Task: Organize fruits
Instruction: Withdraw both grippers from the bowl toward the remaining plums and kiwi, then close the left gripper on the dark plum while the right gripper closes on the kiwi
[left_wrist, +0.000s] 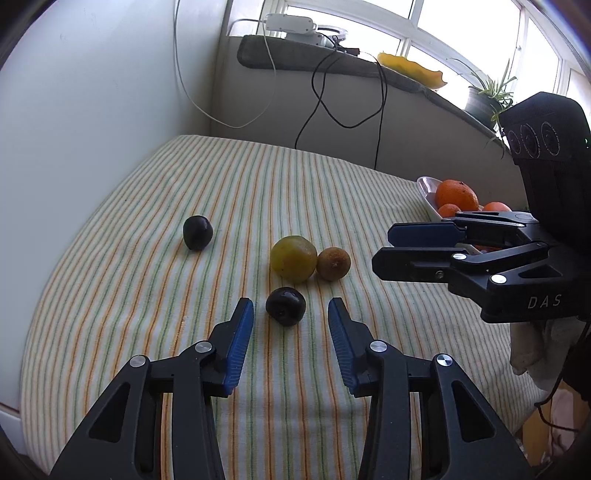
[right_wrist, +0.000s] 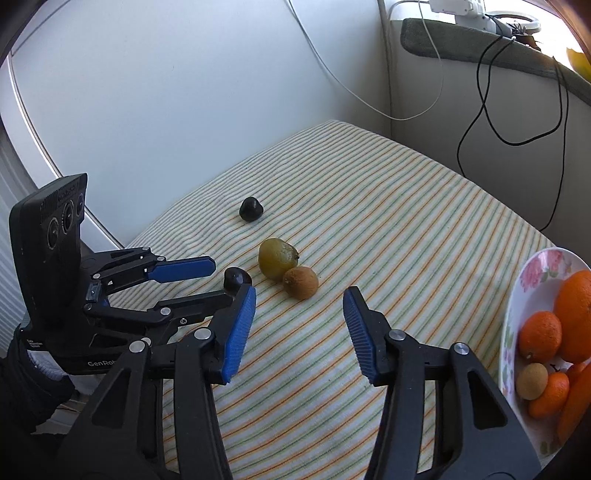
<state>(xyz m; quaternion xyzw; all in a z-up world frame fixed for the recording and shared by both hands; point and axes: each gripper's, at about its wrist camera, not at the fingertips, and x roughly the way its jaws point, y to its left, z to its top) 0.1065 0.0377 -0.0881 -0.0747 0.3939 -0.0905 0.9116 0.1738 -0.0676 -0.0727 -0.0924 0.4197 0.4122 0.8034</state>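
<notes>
nearest fruit: dark plum (left_wrist: 285, 306) sat just ahead of left tool (left_wrist: 291, 314), dead centre | left tool spread, nothing pinched | right tool (right_wrist: 299, 306) spread too, further off beside plum

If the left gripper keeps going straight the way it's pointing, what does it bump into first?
Most likely the near dark plum. It sits on the striped cloth just ahead of the open left gripper, roughly centred between its blue fingertips. Depth is hard to judge here.

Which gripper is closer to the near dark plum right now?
Left. The left gripper has the near dark plum just between its open fingertips, not touching. The right gripper hangs empty off to the plum's right, nearer the fruit plate.
</notes>
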